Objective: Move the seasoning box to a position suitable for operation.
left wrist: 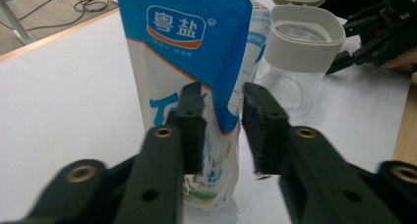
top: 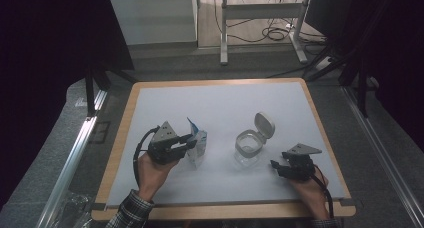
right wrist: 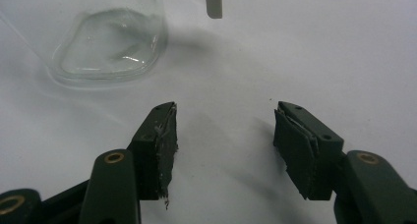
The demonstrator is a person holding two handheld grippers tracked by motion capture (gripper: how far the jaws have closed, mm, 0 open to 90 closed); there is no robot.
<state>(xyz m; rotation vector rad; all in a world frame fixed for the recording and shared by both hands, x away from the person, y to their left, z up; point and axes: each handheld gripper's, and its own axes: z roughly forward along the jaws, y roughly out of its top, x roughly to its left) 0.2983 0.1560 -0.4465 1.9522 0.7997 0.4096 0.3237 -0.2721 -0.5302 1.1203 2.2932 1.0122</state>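
White tabletop (top: 225,108); glossy pouch (left wrist: 196,62), clear jar (top: 248,148).

We read "粤盐" with a ® mark in white on a dark blue badge near the top of the blue-and-white pouch (left wrist: 189,62); its lower print stays unreadable to us.

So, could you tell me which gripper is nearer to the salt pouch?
Left. The left gripper has its jaws around the salt pouch; the right gripper sits beyond the glass jar.
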